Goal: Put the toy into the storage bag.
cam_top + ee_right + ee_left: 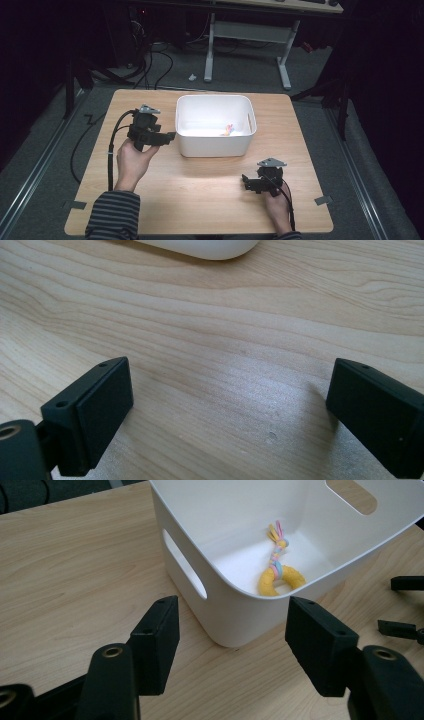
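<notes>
Toy ring (pixel 280 577) already inside white bin (pixel 235 615) ahead of my left tool (pixel 235 635); both tools spread, empty; right tool (pixel 230 405) over bare bench (pixel 225 340).

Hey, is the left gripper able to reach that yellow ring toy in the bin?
Probably yes: the left gripper is open beside the bin, whose top is open, and nothing covers the toy.

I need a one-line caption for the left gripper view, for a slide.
Open left gripper facing a corner of the white bin, with a yellow ring toy lying inside, on a wooden table.
</notes>
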Action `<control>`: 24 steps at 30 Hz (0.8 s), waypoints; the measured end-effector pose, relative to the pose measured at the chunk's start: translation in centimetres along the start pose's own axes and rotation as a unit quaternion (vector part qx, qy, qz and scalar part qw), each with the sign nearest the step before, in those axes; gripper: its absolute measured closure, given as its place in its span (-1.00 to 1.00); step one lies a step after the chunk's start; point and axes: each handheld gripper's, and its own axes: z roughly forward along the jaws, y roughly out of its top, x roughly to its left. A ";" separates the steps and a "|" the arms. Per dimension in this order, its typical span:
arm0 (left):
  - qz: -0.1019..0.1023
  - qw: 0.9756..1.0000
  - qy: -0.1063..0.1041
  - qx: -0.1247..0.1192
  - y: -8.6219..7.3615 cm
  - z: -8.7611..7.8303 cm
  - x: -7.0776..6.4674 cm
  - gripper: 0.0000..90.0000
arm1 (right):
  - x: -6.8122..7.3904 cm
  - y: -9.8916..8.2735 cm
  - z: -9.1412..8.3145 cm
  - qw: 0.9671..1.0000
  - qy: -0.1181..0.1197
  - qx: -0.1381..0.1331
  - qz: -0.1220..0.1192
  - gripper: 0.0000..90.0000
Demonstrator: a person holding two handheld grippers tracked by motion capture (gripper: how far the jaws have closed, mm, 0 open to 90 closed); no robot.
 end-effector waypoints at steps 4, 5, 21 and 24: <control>-0.004 1.000 0.001 -0.006 -0.5 -0.3 0.0 -0.14 | 0.0 0.0 0.0 1.000 0.000 0.000 0.000 -0.90; -0.003 1.000 0.002 -0.005 -0.6 -0.4 0.1 -0.14 | 0.0 0.0 0.0 1.000 0.000 0.000 0.000 -0.90; -0.022 1.000 0.001 -0.013 -3.8 0.0 0.5 -0.14 | 0.0 0.0 0.0 1.000 0.000 0.000 0.001 -0.90; -0.022 1.000 0.003 -0.016 -4.2 0.0 0.4 -0.14 | 0.0 0.0 0.0 1.000 0.000 0.000 0.000 -0.90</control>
